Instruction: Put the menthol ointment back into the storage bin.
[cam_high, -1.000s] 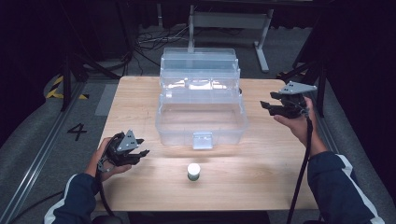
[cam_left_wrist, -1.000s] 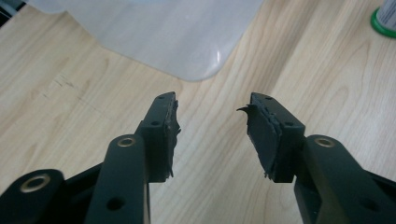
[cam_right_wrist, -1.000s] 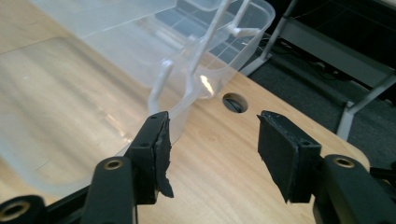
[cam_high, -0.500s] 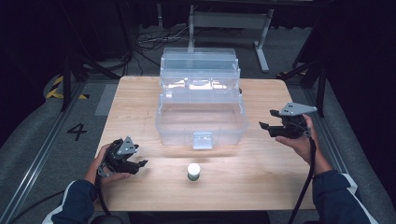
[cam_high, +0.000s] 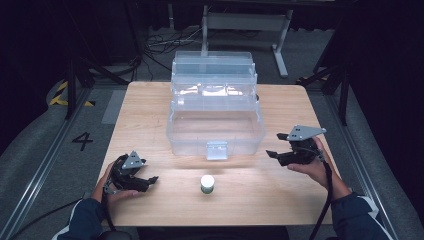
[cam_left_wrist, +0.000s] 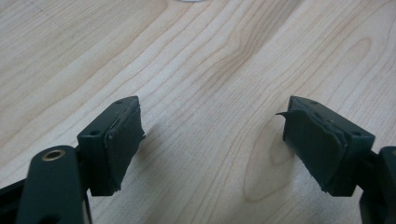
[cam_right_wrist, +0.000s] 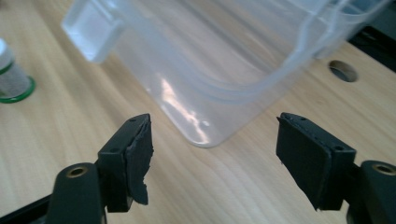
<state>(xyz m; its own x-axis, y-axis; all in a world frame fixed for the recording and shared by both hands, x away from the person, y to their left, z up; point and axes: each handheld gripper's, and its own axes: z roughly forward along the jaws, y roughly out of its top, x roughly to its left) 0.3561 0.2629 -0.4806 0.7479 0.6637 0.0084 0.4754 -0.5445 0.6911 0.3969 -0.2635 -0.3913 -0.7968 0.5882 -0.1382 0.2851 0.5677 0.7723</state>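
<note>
Small white-capped jar with green base ring (cam_high: 207, 183) stands upright on light wooden counter (cam_high: 150, 115), between both tools, nearer left tool (cam_high: 150, 180), well apart from right tool (cam_high: 272, 154). Clear plastic lidded toolbox (cam_high: 216, 125) sits beyond jar, latch facing person; right tool just beside its right front corner. Both tools hold nothing, jaws just been opening, now spread wide, likely readying for grasp. Left tool low over bare wood. Jar label too small to read; toolbox contents unclear through glare; jar cut off at edge in right gripper view (cam_right_wrist: 11, 74).
</note>
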